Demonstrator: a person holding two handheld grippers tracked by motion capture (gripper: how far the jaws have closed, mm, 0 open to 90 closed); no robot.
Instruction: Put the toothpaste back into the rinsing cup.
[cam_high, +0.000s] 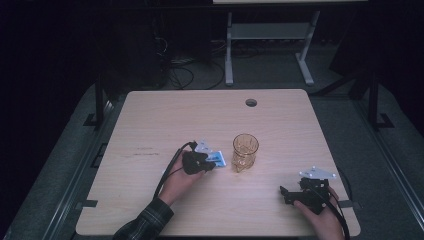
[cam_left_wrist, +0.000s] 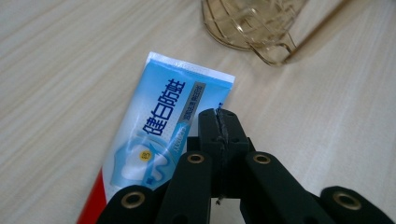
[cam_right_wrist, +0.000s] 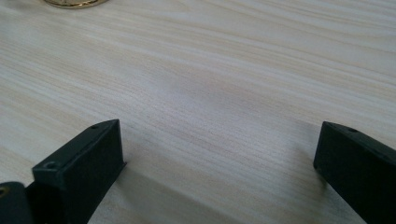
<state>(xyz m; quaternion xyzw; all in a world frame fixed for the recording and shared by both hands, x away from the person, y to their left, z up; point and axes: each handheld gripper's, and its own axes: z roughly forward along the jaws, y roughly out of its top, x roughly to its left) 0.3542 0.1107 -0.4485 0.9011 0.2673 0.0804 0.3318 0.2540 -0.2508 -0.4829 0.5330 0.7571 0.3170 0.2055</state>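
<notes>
Wood surface: pale, grained table (cam_high: 150, 120) is carrying everything in play, with a round cable hole (cam_high: 251, 102) sitting near its far edge.
Toothpaste tube: a blue and white toothpaste tube (cam_left_wrist: 159, 126) with a red band at one end is lying flat on the table, just left of the glass in the high view (cam_high: 217, 159); printed characters are running along its length.
Glass: an amber ribbed glass (cam_high: 245, 151) is standing upright near the middle of the table, just beside the tube's crimped end; in the left gripper view its base and rim (cam_left_wrist: 252, 28) are showing at the top, close to the tube but apart from it.
Left gripper: the left gripper (cam_high: 197, 162) is sitting low over the tube in the person's left hand (cam_high: 180, 182); in its own view (cam_left_wrist: 219, 135) the two black jaws are pressing together with no gap, their tips over the tube's right edge; whether they are pinching the tube cannot be told.
Right gripper: the right gripper (cam_high: 287, 192) is resting near the table's front right corner in the right hand (cam_high: 320, 212), well apart from the glass; in its own view (cam_right_wrist: 219, 154) the jaws are standing wide apart over bare wood, holding nothing.
Sleeve: a plaid sleeve (cam_high: 145, 222) is covering the left forearm at the table's near edge.
</notes>
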